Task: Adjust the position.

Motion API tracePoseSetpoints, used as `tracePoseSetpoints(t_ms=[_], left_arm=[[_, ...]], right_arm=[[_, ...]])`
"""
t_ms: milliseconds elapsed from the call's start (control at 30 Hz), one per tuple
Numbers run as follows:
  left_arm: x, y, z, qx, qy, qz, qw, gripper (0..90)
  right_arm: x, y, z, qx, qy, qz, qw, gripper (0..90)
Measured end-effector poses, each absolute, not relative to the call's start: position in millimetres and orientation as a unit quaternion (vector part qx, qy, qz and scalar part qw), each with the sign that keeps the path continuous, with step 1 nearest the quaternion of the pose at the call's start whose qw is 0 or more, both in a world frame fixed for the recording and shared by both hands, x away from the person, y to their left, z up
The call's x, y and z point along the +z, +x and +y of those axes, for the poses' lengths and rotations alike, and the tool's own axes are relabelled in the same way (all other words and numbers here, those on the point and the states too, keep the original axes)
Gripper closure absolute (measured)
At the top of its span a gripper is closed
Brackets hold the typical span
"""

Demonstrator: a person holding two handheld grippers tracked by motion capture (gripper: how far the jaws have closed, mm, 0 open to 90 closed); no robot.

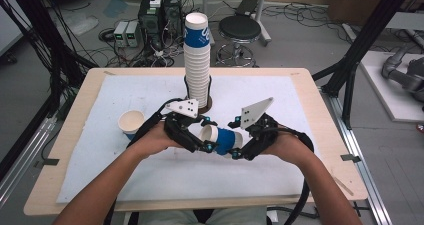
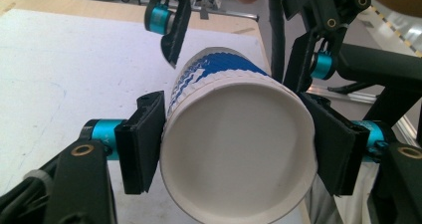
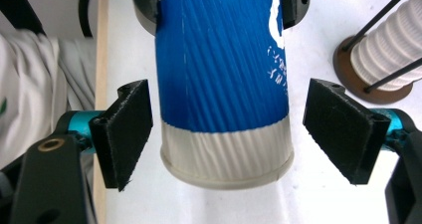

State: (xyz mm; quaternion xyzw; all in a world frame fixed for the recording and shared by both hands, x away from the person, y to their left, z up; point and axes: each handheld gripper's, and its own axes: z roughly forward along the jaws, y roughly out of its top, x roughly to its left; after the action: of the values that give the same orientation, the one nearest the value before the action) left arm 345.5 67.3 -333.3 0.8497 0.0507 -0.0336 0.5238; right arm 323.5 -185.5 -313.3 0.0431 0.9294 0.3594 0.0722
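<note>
Sideways, left tool (image 2: 234,154) clamps cup (image 2: 239,154); right tool (image 3: 239,134) stands clear.

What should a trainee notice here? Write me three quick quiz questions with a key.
1. True or false: the right claw presses on the blue cup.
2. The left claw grips that cup: A near its open end; B at its base; C not at all.
3. Fill in: the lone cup on the mat stands ___.
Key: 1 false; 2 A; 3 upright.
</note>
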Motion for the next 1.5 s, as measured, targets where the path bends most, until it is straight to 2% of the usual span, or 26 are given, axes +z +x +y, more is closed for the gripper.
tracePoseSetpoints(t_ms=[800,1500], left_arm=[[-350,344,90,-0.028,0.795,0.068,0.602,29.8],[-359,340,95,-0.027,0.761,0.066,0.645,29.8]], right_arm=[[-338,318,-230,0.527,0.127,0.839,0.050,20.0],[-368,314,-244,0.572,0.160,0.804,0.026,20.0]])
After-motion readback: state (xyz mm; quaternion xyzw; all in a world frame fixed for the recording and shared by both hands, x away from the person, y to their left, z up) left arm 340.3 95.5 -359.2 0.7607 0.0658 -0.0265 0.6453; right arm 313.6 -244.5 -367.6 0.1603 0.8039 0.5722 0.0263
